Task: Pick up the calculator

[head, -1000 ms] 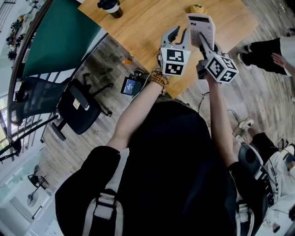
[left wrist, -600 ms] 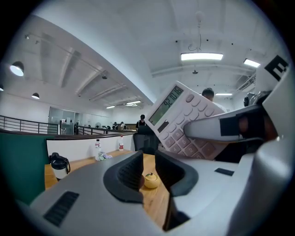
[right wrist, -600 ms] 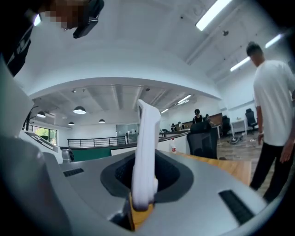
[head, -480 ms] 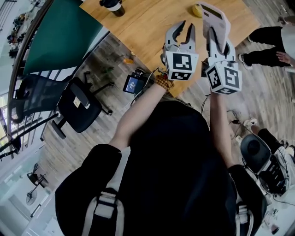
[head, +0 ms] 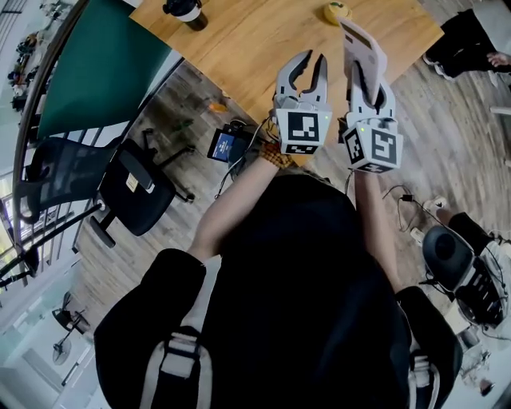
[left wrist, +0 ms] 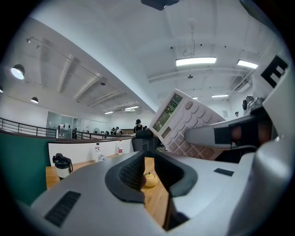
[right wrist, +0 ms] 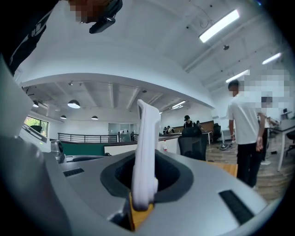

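My right tongs [head: 369,86] are clamped on the lower end of the calculator [head: 359,46]. It stands upright out of them, up in the air, and from my head it shows over the near edge of the table [head: 239,44]. Its keys and display face my left tongs [head: 307,70], which sit just beside it, level and not touching it. Their jaws have just been closing and now stand a narrow gap apart with nothing between them. Farther out on the wood lies a small yellow thing [head: 337,11], and a dark cup [head: 185,8] stands near the far left corner. Off to the right, beyond the table, a person [right wrist: 244,129] in a white shirt stands on the floor.
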`<state>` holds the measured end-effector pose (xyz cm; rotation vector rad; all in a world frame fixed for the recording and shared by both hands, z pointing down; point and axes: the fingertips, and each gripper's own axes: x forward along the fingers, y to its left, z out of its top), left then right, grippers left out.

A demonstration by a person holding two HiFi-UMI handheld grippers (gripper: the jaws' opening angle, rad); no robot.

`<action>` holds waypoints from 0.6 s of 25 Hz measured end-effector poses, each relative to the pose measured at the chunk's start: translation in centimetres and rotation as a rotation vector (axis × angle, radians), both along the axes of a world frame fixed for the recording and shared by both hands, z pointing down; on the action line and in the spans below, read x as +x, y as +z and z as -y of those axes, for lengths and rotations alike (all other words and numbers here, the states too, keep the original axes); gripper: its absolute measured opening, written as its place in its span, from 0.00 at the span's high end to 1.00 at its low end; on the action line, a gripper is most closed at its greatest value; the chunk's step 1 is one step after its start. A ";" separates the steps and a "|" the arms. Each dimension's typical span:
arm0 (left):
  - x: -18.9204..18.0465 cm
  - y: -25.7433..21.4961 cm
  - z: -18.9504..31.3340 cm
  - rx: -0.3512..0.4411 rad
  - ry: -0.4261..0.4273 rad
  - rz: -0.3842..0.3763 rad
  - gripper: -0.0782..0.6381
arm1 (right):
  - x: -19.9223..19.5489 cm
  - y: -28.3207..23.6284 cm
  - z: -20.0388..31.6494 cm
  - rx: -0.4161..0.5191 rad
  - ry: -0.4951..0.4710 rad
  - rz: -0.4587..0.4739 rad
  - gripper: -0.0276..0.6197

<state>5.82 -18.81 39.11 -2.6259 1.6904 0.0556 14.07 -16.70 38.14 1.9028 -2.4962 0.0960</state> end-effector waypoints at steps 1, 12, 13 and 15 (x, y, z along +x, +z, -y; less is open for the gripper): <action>0.1 0.2 -0.2 -0.003 0.003 0.004 0.79 | 0.0 0.6 -0.3 -0.012 0.004 -0.003 0.85; 0.7 3.2 -1.9 -0.054 0.053 0.055 0.79 | 1.5 7.0 -2.4 -0.139 0.051 -0.053 0.85; 0.7 3.4 -1.9 -0.057 0.056 0.058 0.79 | 1.4 7.4 -2.4 -0.145 0.051 -0.055 0.85; 0.7 4.0 -2.1 -0.069 0.060 0.070 0.79 | 1.2 8.1 -2.4 -0.156 0.048 -0.057 0.85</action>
